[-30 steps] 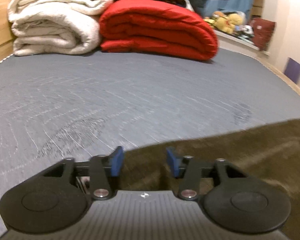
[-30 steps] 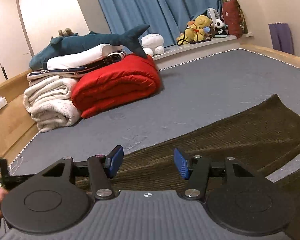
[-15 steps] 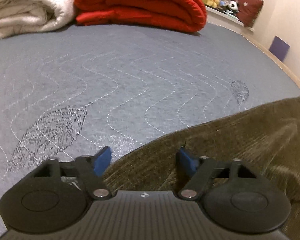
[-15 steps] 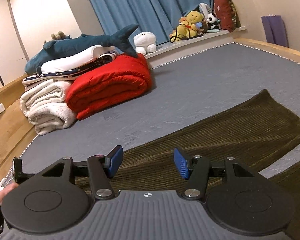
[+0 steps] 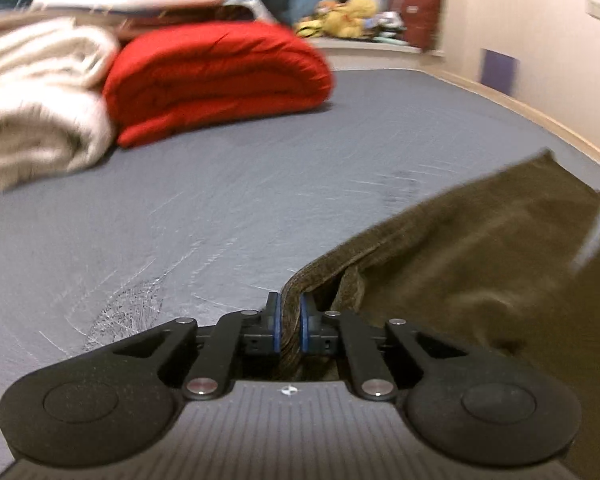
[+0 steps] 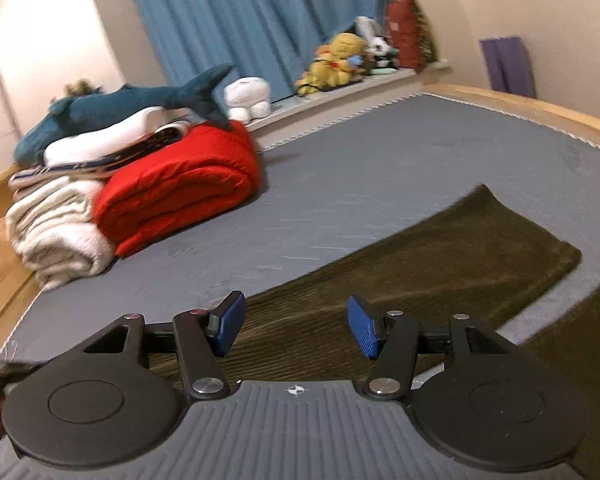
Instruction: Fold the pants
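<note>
Dark olive corduroy pants (image 5: 480,248) lie on the grey quilted bed (image 5: 240,200), spread to the right. My left gripper (image 5: 289,320) is closing, and its blue pads pinch the near edge of the pants, which rises off the bed in a fold. In the right wrist view the same pants (image 6: 440,268) stretch away from me over the bed (image 6: 380,172). My right gripper (image 6: 296,330) hovers just above the cloth with its jaws apart and nothing pressed between them.
A rolled red duvet (image 5: 216,80) and a cream blanket (image 5: 32,100) sit at the far left, topped by folded linen and a plush shark (image 6: 120,108). Soft toys (image 6: 340,60) line a ledge under blue curtains. A wooden bed frame (image 6: 532,108) borders the far side.
The left gripper's jaws have come together on the edge of the pants and lifted it off the bed. The right gripper has stayed open, shifting only slightly over the cloth.
</note>
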A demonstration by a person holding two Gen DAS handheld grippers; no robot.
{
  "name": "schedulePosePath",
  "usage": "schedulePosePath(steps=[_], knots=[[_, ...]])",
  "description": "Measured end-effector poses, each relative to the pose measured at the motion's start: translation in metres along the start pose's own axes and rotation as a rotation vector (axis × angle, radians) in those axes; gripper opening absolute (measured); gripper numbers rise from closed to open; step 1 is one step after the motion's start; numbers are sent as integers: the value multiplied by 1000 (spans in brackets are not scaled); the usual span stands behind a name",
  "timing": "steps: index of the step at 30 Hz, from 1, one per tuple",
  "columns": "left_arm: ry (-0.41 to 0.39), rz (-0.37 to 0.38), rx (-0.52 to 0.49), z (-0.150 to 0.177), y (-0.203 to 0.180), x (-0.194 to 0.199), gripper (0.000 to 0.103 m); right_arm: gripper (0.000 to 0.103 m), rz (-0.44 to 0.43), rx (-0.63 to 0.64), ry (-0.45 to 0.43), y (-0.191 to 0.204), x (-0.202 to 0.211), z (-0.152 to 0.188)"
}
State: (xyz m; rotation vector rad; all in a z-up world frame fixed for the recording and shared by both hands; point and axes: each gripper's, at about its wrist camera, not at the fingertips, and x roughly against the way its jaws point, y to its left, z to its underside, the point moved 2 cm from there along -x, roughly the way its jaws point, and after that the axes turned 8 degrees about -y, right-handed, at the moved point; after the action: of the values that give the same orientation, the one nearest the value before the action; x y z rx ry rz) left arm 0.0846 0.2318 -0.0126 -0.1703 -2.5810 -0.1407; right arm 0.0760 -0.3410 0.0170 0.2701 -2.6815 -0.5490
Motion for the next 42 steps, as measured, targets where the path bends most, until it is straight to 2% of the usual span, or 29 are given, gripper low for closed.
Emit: schedulePosePath(steps=[7,10,13,14,15,17,18,20,22,25,28,30,33,42], knots=[[-109,134,-149,38,-57,129,8,59,85,-70,-14,-10,-11,11],[-76,165,-207,73,-66,158,8,59,123,-136,-6,-25,-14,13],[59,249,-180,101,-64,152,11,59,177,-185,5,-45,-17,15],[94,265,-202,106,-69,147,11,59,195,-209,11,-54,-18,15],[97,261,-235,108,-75,144,12,59,214,-240,16,-63,-19,15],[56,267,-236,99,-77,140,21,59,256,-308,25,-84,-22,16],[20,276,-207,92,-76,140,32,59,277,-338,29,-95,-24,17],[-46,291,-163,82,-77,139,35,59,312,-404,34,-115,-26,18],[-71,306,-163,72,-89,128,35,59,335,-438,35,-130,-30,19],[-39,357,-274,69,-123,107,35,58,325,-464,34,-147,-37,22],[31,428,-413,82,-155,90,36,39,289,-498,35,-158,-48,26],[70,434,-469,91,-167,80,39,39,271,-517,44,-165,-57,29],[102,442,-504,96,-173,67,39,39,238,-539,65,-172,-73,33],[161,494,-523,114,-170,47,39,40,298,-575,114,-198,-109,48]])
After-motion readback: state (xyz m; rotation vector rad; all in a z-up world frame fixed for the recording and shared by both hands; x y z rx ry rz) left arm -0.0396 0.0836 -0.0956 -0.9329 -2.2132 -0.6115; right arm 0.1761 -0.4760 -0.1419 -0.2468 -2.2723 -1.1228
